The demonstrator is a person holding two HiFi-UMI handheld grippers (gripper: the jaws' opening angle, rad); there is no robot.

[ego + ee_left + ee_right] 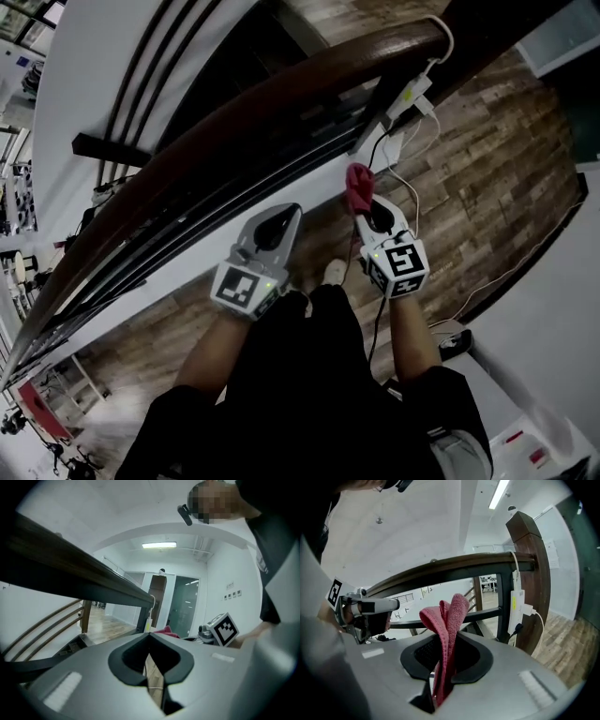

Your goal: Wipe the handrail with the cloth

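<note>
A dark brown wooden handrail [234, 112] curves from lower left to upper right, beyond both grippers. My right gripper [366, 208] is shut on a red cloth [359, 186], which stands up folded from its jaws just below the rail. In the right gripper view the cloth [449, 616] rises out of the right gripper [451, 638], with the handrail [440, 571] behind it. My left gripper [291, 214] hangs beside it, shut and empty, short of the rail. In the left gripper view its tip [150, 637] points under the handrail [70, 571].
The rail ends at a thick wooden post [534, 573] carrying a white power adapter [516, 603] with a cable [412, 202] trailing over the wood floor [487, 169]. Thin dark lower rails [216, 192] run beneath the handrail. The person's shoe [333, 272] is below.
</note>
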